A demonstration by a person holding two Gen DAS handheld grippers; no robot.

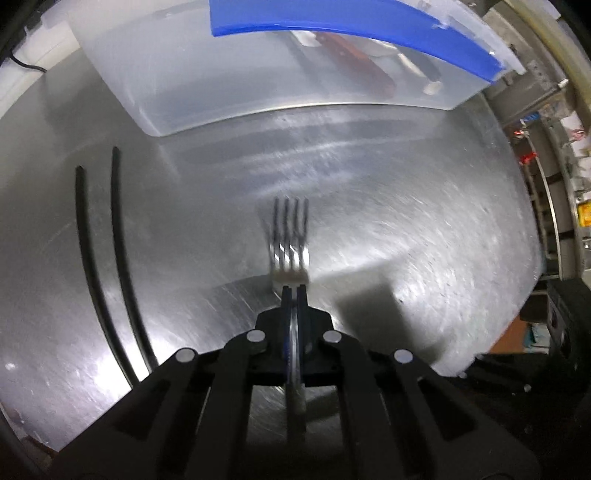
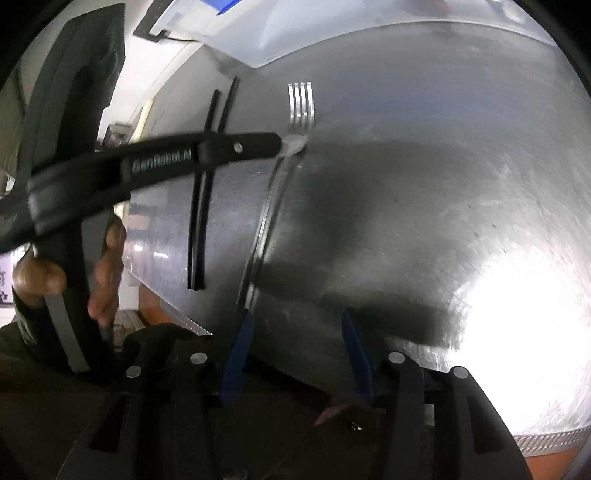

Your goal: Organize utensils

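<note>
Fork [image 1: 290,240]: clamped at the neck, just behind the tines, between the pads of the left hand-held gripper [image 1: 294,291], jaws pressed together on the metal. Tines project straight ahead along the gripper's line, toward the translucent plastic bin [image 1: 177,85]; handle runs back between the fingers toward the camera. The right wrist view shows the long axis lying roughly along the steel counter [image 2: 443,184], the handle reaching nearly to the near edge. Whether the handle rests on the surface or hangs just above it, I cannot tell.

Right hand-held gripper [image 2: 297,354]: jaws apart, blue pads [image 2: 352,347] with nothing between them, at the near counter edge by the handle end. Left is the one with the grip.

Bin sits beyond the tine tips, blue lid [image 1: 351,26] at its top edge, a wooden-handled knife [image 1: 354,62] visible through the wall. Two black chopsticks [image 1: 107,258] lie side by side on the counter, left of the fork, untouched.

Judgement: fork pickup in hand; next move carries it forward, tines first, to the bin
</note>
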